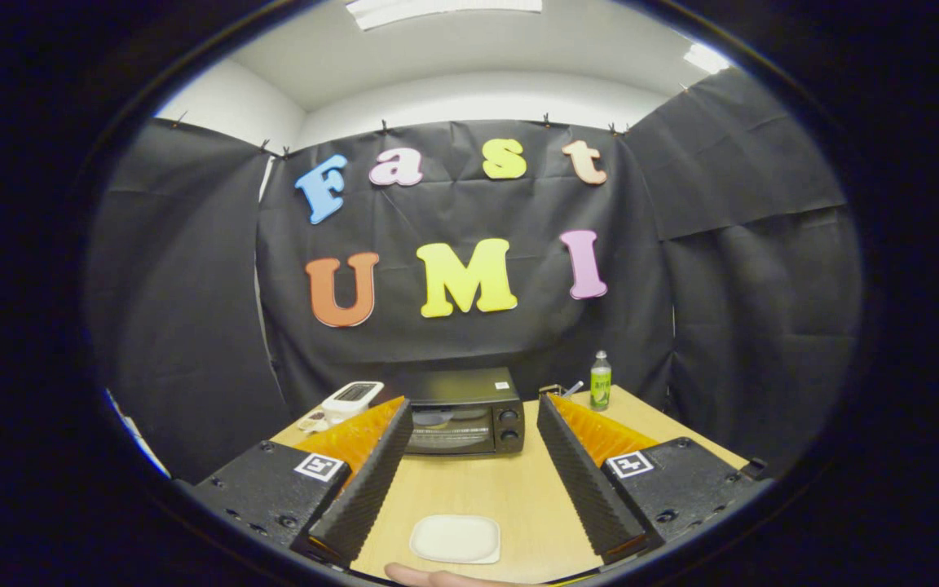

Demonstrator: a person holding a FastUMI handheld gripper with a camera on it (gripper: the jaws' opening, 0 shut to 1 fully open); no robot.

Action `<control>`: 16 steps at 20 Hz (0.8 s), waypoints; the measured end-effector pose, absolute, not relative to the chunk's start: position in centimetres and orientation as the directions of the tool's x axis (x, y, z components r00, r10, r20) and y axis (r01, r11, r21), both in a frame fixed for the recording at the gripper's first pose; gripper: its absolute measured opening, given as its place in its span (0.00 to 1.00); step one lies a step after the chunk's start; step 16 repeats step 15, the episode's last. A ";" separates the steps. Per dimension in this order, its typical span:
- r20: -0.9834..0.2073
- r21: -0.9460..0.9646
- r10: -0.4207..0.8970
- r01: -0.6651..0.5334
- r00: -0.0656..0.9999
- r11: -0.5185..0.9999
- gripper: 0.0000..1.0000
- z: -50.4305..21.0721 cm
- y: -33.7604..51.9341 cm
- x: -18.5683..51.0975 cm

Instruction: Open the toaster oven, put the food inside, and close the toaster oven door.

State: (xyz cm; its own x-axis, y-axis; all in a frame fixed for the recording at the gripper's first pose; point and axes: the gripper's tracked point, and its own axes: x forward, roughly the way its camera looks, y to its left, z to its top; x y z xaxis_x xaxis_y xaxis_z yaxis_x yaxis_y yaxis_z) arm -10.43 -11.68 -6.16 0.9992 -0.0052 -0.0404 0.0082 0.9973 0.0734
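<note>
Jaws spread wide, holding nothing, above a wooden counter [518, 489]. Beyond them, at the counter's far end, sits the black oven [465, 414], door shut. Between the jaws, nearer, lies a white plate [455, 538]; whether it holds food I cannot tell. A green bottle [600, 381] stands beyond the right jaw; its label is too small to read. Risk: grabbing the oven's handle off-centre could drag the light oven instead of opening it.

The toaster oven [464, 420] looks matt dark metal with a glossy glass door; the counter [469, 489] is smooth pale wood; ribbed pads line the 2 spread, empty fingers [372, 481].
</note>
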 end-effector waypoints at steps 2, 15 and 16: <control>-0.052 0.041 0.021 -0.019 0.998 0.999 1.00 -6.8 -10.7 -10.5; -0.075 0.021 0.052 -0.050 0.996 0.999 1.00 -8.5 -9.6 -10.2; -0.075 0.021 0.052 -0.050 0.996 0.999 1.00 -8.5 -9.6 -10.2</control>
